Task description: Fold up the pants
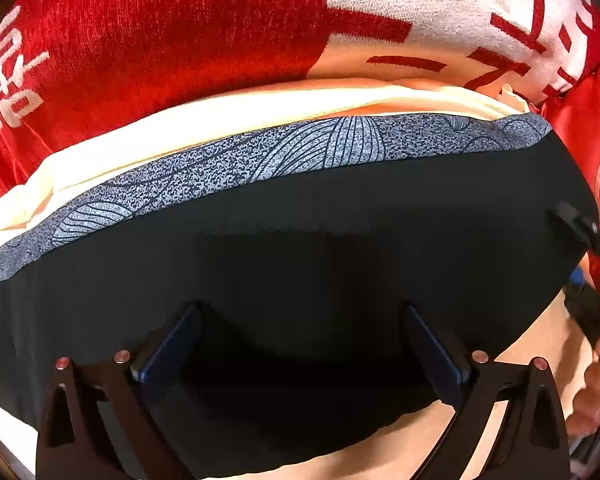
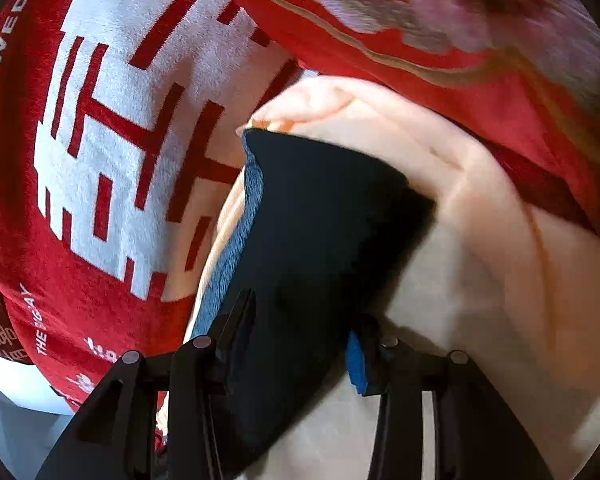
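The dark pants (image 1: pixel 300 240) lie folded on a cream sheet (image 1: pixel 180 132), with their grey patterned band (image 1: pixel 308 148) along the far edge. My left gripper (image 1: pixel 304 320) hovers over the dark cloth, pointing steeply down, its jaws wide open with nothing pinched between them. In the right wrist view an end of the pants (image 2: pixel 324 220) runs between the fingers of my right gripper (image 2: pixel 300 332). Those jaws stand apart and do not squeeze the cloth. The blue pad (image 2: pixel 355 364) sits at the cloth's edge. The right gripper (image 1: pixel 580 232) also shows at the pants' right end in the left wrist view.
A red blanket with white characters (image 1: pixel 180 32) lies beyond the pants and also fills the left of the right wrist view, red blanket (image 2: pixel 100 140). A red embroidered cover (image 2: pixel 440 52) lies to the right. A hand (image 1: pixel 596 384) shows at the right edge.
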Demonstrator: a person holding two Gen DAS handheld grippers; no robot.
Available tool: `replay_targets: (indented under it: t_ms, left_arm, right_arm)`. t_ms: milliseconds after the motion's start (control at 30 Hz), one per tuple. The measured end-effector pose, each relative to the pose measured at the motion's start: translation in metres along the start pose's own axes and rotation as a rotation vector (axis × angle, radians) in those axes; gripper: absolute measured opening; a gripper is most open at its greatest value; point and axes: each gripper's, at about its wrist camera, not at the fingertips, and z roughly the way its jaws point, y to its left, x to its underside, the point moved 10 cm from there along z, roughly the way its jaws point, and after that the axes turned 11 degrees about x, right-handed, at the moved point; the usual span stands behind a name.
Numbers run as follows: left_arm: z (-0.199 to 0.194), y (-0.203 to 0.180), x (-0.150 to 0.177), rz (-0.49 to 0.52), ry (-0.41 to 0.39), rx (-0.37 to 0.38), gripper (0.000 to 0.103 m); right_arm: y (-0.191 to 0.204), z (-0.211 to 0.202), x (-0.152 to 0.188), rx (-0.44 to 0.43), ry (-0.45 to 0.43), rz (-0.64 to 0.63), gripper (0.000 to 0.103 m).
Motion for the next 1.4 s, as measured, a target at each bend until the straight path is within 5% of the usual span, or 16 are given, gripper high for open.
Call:
replay_targets:
  t_ms: [133,233,300,500,633,933,1067,1133,1400]
  left_arm:
    - [-0.005,-0.001,0.000,-0.016,0.010,0.004,0.095]
    - [-0.021,-0.006,-0.004,-0.037,-0.011,0.038,0.060]
    - [-0.032,-0.016,-0.008,-0.037,-0.041,0.092,0.048]
    - [-0.012,-0.045,-0.001,-0.028,-0.032,0.208,0.048]
    - [-0.008,-0.053,0.000,0.036,-0.094,0.153,0.048]
    - [-0.020,-0.053,0.012,0.091,-0.081,0.206,0.048]
    - [-0.049,-0.016,0.018,0.032,-0.089,0.201,0.050]
    - [-0.072,0.018,0.021,0.001,-0.123,0.170,0.075]
    - [-0.126,0.157,0.049,-0.092,-0.137,0.007,0.077]
  right_arm:
    - [-0.002,0.003,-0.004,0.063,0.041,0.052,0.017]
    - [0.013,-0.010,-0.004,0.067,0.022,-0.011,0.015]
    - [0.031,-0.021,-0.002,0.062,0.005,-0.083,0.014]
    - [0.077,-0.046,0.009,0.083,-0.041,-0.287,0.014]
    - [0.110,-0.050,0.024,0.114,-0.070,-0.445,0.014]
    - [0.177,-0.050,0.085,0.148,-0.090,-0.744,0.014]
    - [0.202,-0.043,0.125,0.164,-0.078,-0.862,0.014]
    - [0.208,-0.036,0.144,0.174,-0.059,-0.899,0.014]
    - [0.208,0.040,0.259,0.304,0.037,-1.131,0.015]
